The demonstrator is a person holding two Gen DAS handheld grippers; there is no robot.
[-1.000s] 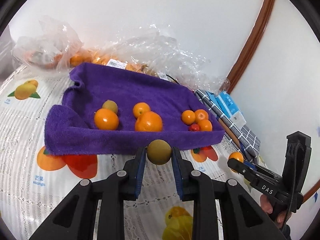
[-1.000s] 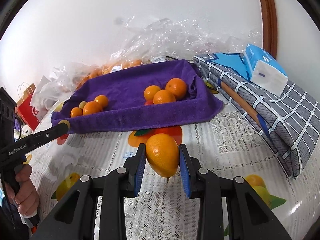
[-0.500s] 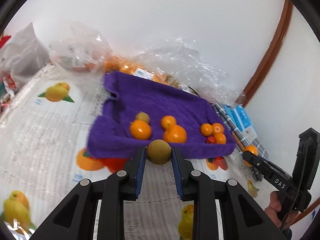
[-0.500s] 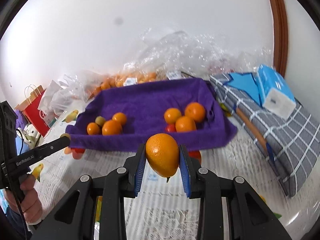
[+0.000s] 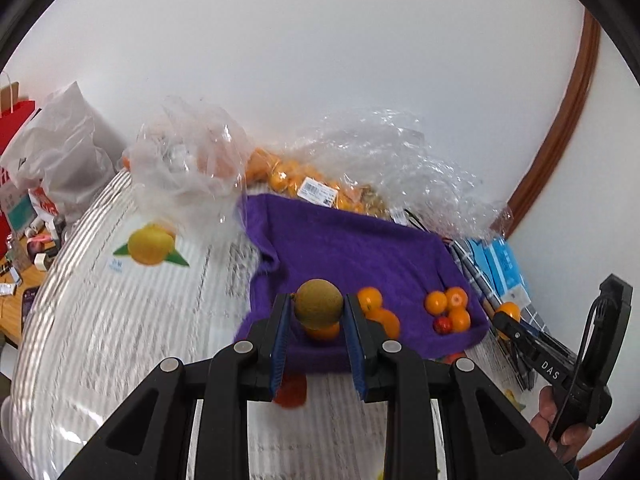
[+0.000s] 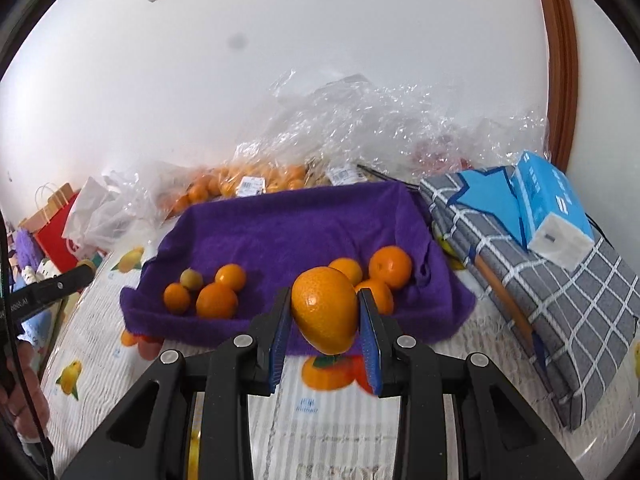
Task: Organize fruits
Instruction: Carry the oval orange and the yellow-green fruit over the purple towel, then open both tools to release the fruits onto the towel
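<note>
My left gripper (image 5: 316, 316) is shut on a small brown-green round fruit (image 5: 319, 303), held in the air short of the purple towel's (image 5: 352, 248) near edge. My right gripper (image 6: 325, 316) is shut on a large orange (image 6: 325, 314), held above the table just short of the purple towel (image 6: 288, 224). On the towel lie two groups of oranges: a left group (image 6: 216, 300) with one small brown-green fruit (image 6: 191, 279), and a right group (image 6: 390, 266). The right gripper with its orange (image 5: 509, 312) shows at the right in the left wrist view.
Clear plastic bags of oranges (image 6: 248, 184) lie behind the towel by the wall. A folded grey checked cloth (image 6: 560, 292) with a blue tissue pack (image 6: 548, 208) lies to the right. A red paper bag (image 5: 16, 128) and white bag stand far left. The tablecloth (image 5: 120, 320) has fruit prints.
Both grippers have risen and pulled back from the table, each keeping its fruit. The towel now looks smaller and lower in both views.
</note>
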